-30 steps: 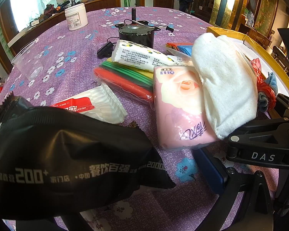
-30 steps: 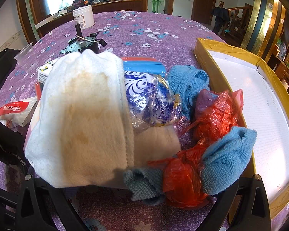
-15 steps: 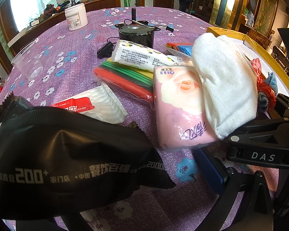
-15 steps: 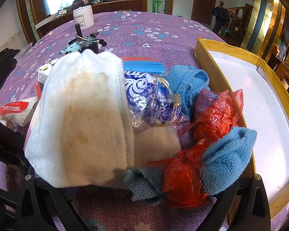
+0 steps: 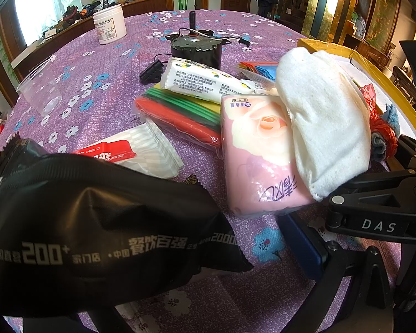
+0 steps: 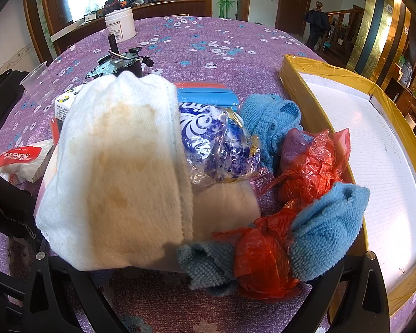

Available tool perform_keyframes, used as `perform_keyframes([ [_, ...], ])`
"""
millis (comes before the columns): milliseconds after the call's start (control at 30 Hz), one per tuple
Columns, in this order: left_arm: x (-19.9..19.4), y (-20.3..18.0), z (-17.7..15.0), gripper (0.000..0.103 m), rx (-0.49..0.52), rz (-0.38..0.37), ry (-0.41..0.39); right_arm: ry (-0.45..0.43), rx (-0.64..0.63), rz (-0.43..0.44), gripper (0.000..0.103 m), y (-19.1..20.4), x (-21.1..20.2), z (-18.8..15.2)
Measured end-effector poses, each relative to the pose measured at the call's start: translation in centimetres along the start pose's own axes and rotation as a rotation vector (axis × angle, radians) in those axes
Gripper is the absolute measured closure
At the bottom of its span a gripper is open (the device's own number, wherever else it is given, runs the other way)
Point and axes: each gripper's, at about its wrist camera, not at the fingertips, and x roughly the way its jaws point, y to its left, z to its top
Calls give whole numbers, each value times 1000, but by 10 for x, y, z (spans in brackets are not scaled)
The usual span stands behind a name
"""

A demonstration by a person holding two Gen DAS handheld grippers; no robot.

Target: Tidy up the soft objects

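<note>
Left gripper point(image 5: 102, 252): closed on a black pouch point(image 5: 97, 222), held at the table's point(image 5: 152, 41) near edge.
Wipes pack point(image 5: 130, 152): flat, just beyond the pouch.
Pink tissue pack point(image 5: 258, 155): mid-table, its right side under the white towel point(image 6: 116, 172).
Right gripper point(image 6: 202, 291): fingers wide apart, nothing held; the towel and a blue cloth point(image 6: 327, 230) knotted in red plastic point(image 6: 263, 260) lie between them.
Tray point(image 6: 299, 83): at the table's right edge, beside the cloths.

Bright window daylight, fisheye-warped edges.
</note>
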Motion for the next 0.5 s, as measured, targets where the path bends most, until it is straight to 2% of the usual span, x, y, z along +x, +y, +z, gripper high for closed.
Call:
perform_keyframes([
  [500, 2, -1, 1, 0, -7, 5, 2, 5, -18, 10, 1, -1, 0, 0],
])
